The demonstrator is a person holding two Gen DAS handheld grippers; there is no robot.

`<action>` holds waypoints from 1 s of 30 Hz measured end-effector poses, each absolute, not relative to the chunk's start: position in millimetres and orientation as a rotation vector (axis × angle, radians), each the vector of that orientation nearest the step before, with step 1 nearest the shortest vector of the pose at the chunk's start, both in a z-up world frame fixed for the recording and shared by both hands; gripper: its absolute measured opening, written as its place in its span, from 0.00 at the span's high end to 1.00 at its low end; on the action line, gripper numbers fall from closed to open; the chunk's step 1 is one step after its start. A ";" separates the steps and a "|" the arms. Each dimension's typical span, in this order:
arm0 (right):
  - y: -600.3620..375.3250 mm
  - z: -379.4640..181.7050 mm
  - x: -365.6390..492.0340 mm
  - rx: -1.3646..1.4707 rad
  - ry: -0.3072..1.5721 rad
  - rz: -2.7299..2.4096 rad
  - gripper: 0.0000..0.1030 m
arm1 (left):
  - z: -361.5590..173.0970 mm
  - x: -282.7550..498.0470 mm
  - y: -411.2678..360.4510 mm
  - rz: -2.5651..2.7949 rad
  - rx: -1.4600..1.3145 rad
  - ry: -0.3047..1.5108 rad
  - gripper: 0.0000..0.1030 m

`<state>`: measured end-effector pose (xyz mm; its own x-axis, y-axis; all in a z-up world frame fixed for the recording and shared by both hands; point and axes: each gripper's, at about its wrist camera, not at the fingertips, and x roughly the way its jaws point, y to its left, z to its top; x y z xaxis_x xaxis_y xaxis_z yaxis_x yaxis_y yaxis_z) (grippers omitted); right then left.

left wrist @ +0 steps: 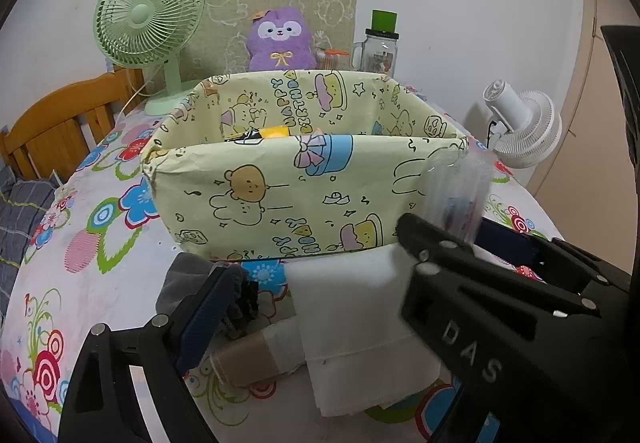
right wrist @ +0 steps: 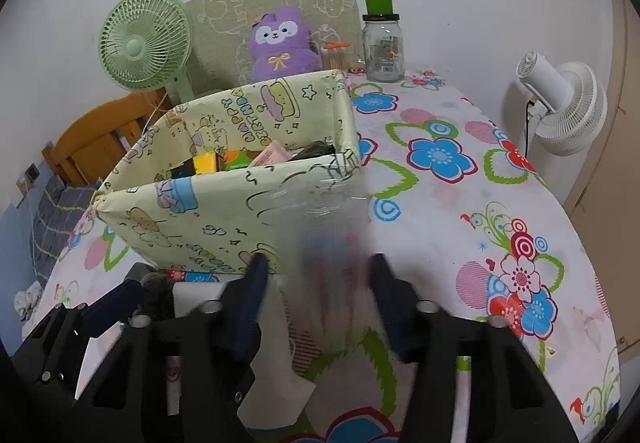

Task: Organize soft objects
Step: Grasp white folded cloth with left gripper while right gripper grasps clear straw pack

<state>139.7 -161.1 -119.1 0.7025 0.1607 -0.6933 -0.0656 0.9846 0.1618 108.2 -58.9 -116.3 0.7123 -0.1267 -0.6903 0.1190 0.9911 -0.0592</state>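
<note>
Two grippers before you, your right gripper (right wrist: 316, 275) with jaws pinching a blurred clear packet (right wrist: 328, 243) just beside the patterned box (right wrist: 224, 211), your left gripper (left wrist: 320, 295) with jaws spread over white cloth (left wrist: 352, 307) on the floral surface (right wrist: 460, 211)

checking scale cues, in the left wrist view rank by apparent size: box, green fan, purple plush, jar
1. box, though nearest the camera
2. green fan
3. purple plush
4. jar, partly hidden by the box

Black gripper (right wrist: 316, 275), blue pads, silver screws
</note>
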 end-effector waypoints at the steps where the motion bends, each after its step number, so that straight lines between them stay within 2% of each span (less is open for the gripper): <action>1: -162.5 -119.3 140.1 0.136 0.780 0.125 0.57 | -116.3 108.8 -59.3 -0.138 -0.011 0.766 0.11; 4: -164.7 -118.2 139.9 0.139 0.768 0.119 0.64 | -115.9 109.9 -61.5 -0.142 -0.008 0.765 0.11; 8: -169.6 -115.0 137.8 0.134 0.755 0.105 0.66 | -114.9 111.0 -66.9 -0.154 -0.012 0.765 0.11; 26: -188.3 -117.4 125.8 0.120 0.734 0.018 0.69 | -125.4 113.6 -90.3 -0.178 -0.007 0.795 0.10; 30: -185.9 -118.1 126.8 0.114 0.729 0.009 0.70 | -129.8 117.8 -88.8 -0.172 -0.017 0.809 0.13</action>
